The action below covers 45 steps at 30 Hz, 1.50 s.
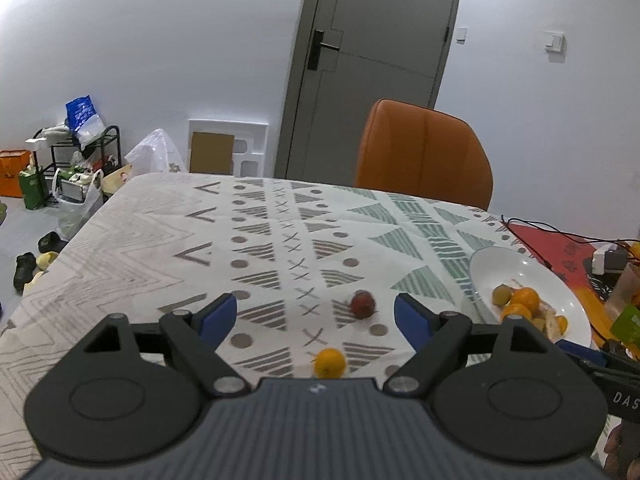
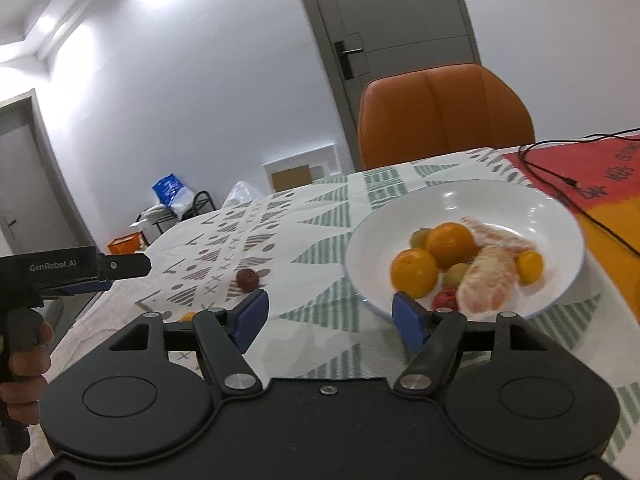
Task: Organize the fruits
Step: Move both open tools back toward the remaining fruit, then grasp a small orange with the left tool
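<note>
tablecloth (image 1: 120, 240) under spread left fingers (image 1: 218, 317)

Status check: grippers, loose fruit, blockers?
Left gripper open, empty. Right gripper open, empty. Small orange and red fruit loose on tablecloth, off plate. Nothing blocking.

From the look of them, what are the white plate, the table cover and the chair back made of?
White plate: probably glazed ceramic; it is glossy with bright reflections of the light.
Table cover: woven cloth, matte, printed with a pattern, with soft folds.
Chair back: orange leather or imitation leather; smooth, slight sheen, stitched seams.
</note>
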Available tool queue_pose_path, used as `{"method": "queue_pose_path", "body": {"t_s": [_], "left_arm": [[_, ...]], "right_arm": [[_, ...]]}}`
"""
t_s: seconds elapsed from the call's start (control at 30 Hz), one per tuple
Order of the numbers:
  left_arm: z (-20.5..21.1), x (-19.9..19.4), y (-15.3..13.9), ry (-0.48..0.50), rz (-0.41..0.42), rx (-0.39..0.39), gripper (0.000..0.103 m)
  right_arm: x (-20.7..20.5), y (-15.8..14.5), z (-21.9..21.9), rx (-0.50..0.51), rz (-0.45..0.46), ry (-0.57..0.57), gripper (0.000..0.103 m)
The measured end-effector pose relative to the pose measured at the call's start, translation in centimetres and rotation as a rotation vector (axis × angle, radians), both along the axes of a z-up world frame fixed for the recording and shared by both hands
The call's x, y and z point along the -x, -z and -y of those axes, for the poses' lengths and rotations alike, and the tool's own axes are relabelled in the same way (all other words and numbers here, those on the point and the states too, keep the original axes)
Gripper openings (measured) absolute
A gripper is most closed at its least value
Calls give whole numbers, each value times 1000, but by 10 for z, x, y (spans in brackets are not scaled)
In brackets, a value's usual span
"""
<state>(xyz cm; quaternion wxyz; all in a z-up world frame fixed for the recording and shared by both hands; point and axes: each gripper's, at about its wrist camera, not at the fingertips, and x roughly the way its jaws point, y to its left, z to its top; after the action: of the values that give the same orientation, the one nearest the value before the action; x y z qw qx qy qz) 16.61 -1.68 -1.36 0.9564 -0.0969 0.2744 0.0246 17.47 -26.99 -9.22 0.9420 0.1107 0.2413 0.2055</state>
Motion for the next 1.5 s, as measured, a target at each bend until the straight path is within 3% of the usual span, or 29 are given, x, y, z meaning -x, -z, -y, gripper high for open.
{"method": "queue_pose_path", "body": {"t_s": [0.13,0.37,0.47,0.57,0.97,1.17,1.4,1.5], "left_arm": [[-8,1,8,-5,-11,20,85],[-14,2,20,13,-39,47,84],[-13,0,25,31,-53,56,83],[-14,-3,30,48,-65,69,80],[-10,-21,49,97,-128,119,51],[-6,-33,57,109,-169,108,22],[-18,-30,49,72,-145,108,21],[-25,-28,45,53,-129,94,21]], "right_arm": [[0,2,-11,8,-9,-37,73],[0,3,-27,24,-3,-88,98],[1,1,-31,30,6,-86,103],[0,-1,-32,40,9,-89,103],[-7,-2,-36,85,13,-72,103],[-14,-3,-43,96,18,-84,103],[-25,-3,-58,111,24,-106,102],[-29,-3,-65,110,20,-119,93]]}}
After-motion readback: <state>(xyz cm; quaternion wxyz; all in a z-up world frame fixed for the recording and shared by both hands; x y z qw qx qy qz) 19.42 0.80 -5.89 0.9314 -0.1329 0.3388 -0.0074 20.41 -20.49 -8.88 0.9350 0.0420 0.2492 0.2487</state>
